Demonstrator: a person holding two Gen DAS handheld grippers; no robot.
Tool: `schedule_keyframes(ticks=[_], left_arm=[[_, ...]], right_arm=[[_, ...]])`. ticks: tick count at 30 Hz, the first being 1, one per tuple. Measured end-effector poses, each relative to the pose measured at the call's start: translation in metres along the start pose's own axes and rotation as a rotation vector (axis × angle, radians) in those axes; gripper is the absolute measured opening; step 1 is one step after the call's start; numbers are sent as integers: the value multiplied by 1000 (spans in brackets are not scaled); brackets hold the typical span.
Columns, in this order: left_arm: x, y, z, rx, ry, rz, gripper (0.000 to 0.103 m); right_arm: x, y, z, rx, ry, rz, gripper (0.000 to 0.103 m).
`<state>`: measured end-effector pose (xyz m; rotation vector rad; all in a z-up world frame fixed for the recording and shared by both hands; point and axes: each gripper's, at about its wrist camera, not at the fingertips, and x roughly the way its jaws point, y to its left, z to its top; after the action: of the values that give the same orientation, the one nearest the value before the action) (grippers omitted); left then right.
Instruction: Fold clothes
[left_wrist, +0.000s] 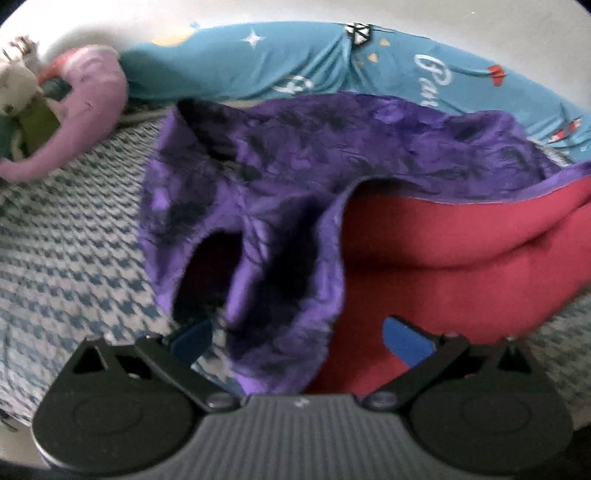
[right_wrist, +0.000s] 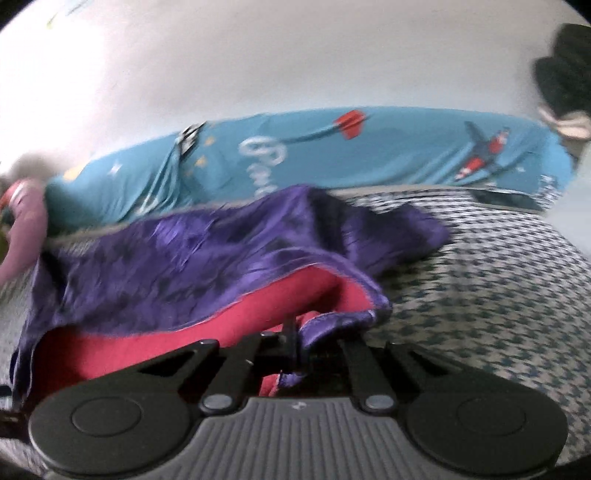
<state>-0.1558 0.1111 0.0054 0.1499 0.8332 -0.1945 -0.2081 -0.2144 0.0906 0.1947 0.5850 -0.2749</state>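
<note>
Right wrist view, nearest first: the right gripper (right_wrist: 295, 354) has its jaws drawn together on a bunched corner of the purple garment (right_wrist: 177, 258), purple cloth and a bit of its red lining (right_wrist: 295, 291) pinched between the fingers. Left wrist view shows the left gripper (left_wrist: 299, 339) with jaws standing wide, blue pads (left_wrist: 406, 341) apart; a fold of the purple cloth (left_wrist: 266, 177) hangs between them, but the pads do not appear to press on it. Beyond both grippers the garment lies crumpled on the houndstooth bedspread (left_wrist: 74, 240), partly turned so the red inside (left_wrist: 443, 258) faces up. Farther back sits a long teal printed bolster (left_wrist: 258, 62) against the wall, with a pink cushion (left_wrist: 92, 110) and a soft toy (left_wrist: 18, 88) at its left end.

The step in hand looks like taking hold of two corners to spread the piece flat. To do it well, the left jaws should close on the hem itself, catching outer cloth and lining together, not on a loose middle fold. Then draw the two grips apart with gentle tension, so the red side is laid evenly before any fold is made
</note>
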Motion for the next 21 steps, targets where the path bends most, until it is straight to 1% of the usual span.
schedule_keyframes(ticks=[4,8,12,15,21], left_arm=[[10,-6,2,17,-15,97,103],[16,-2,5,9,-25,203,103],[12,10,9,-39,-48,301,103],[7,24,12,-86,-61,356,103],[-10,44,19,-165,-103,433,103]], right_arm=[[-13,-18,3,65,-32,-39,7],[-23,-28,3,84,-59,-86,5],[-29,-30,-1,96,-54,-104,4],[-32,-27,-7,92,-26,-123,4],[-43,-25,-19,84,-23,-142,4]])
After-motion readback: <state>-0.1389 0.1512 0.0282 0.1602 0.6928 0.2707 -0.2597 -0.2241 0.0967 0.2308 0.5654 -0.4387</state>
